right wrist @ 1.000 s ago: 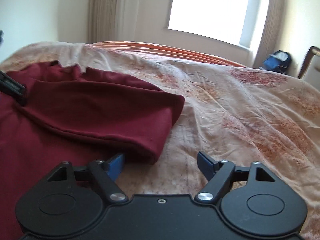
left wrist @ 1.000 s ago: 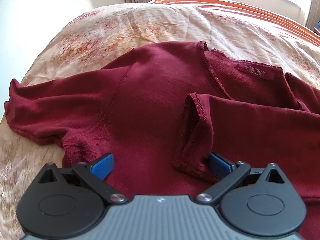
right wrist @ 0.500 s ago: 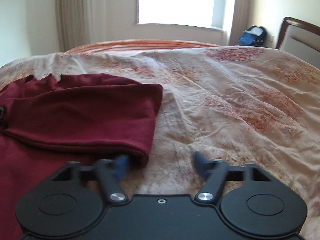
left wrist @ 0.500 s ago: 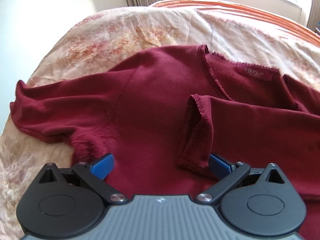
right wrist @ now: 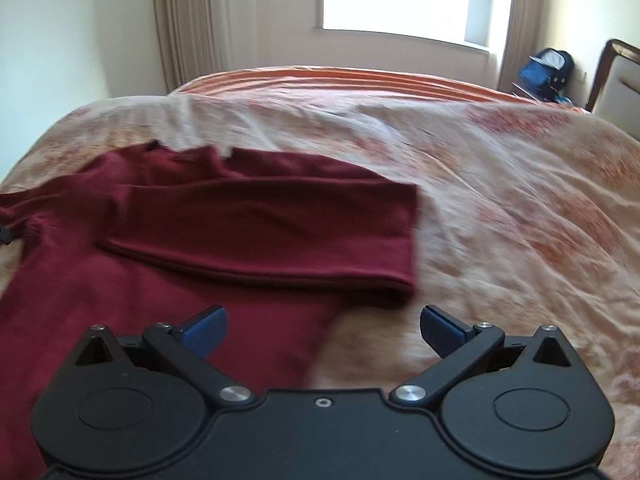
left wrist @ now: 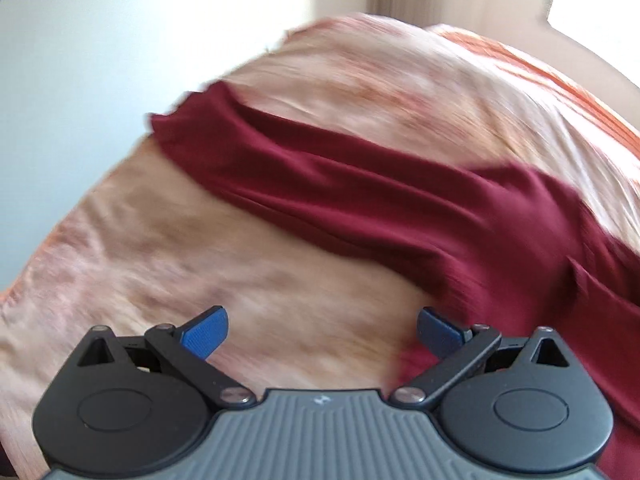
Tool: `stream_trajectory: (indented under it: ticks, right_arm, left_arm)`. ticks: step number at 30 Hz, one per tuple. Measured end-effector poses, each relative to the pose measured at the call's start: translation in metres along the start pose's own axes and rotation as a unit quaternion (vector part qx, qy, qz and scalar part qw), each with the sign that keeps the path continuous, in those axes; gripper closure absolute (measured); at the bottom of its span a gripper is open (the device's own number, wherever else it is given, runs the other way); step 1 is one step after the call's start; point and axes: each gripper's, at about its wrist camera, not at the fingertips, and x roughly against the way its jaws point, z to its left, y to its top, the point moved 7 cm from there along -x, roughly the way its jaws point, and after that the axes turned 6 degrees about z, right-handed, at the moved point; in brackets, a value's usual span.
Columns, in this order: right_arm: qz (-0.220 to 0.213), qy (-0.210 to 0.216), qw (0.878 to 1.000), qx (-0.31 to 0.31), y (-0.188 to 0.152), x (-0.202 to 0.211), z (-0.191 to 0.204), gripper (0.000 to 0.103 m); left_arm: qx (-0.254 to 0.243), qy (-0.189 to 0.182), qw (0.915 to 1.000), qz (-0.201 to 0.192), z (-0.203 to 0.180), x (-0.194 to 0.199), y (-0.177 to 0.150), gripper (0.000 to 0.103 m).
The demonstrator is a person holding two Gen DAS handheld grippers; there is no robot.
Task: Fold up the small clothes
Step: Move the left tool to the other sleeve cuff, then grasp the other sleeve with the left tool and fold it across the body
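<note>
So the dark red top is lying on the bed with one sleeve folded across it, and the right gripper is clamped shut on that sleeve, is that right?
Not quite. The dark red top does lie on the bed with one sleeve folded across it, but the right gripper is open and holds nothing; its blue fingers stand wide apart, short of the sleeve. The right wrist view shows this.

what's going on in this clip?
A person with a handheld gripper in each hand is folding a maroon top on a bed. One sleeve is already folded across the body. The other sleeve lies stretched out on the bedspread. The left gripper is open over the bedspread near that sleeve. The right gripper is open at the top's edge. Neither holds fabric.
</note>
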Motion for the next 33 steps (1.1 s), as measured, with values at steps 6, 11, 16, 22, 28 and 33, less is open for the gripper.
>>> stream_trajectory:
  ticks: [6, 11, 16, 22, 28, 33]
  right_arm:
    - [0.015, 0.006, 1.0, 0.002, 0.004, 0.014, 0.098, 0.001]
    - [0.035, 0.015, 0.999, 0.02, -0.009, 0.016, 0.185, 0.001]
    - [0.066, 0.023, 0.995, 0.068, -0.021, 0.016, 0.261, 0.001]
    - [0.06, 0.035, 0.991, 0.114, -0.016, 0.024, 0.318, 0.001]
    - [0.059, 0.042, 0.99, 0.12, -0.01, 0.024, 0.338, 0.001]
    - [0.062, 0.032, 0.991, 0.117, -0.01, 0.022, 0.338, 0.001]
  left_arm:
    - [0.057, 0.013, 0.998, -0.022, 0.126, -0.038, 0.067, 0.0]
    - [0.088, -0.019, 0.9945, -0.055, 0.189, -0.069, 0.129, 0.0]
    - [0.119, -0.05, 0.9906, -0.045, 0.218, -0.111, 0.17, 0.001]
    - [0.154, -0.086, 0.9836, -0.037, 0.23, -0.134, 0.193, 0.023]
    - [0.206, -0.11, 0.9719, -0.031, 0.241, -0.155, 0.193, 0.061]
    - [0.213, -0.126, 0.9681, -0.04, 0.243, -0.158, 0.191, 0.078]
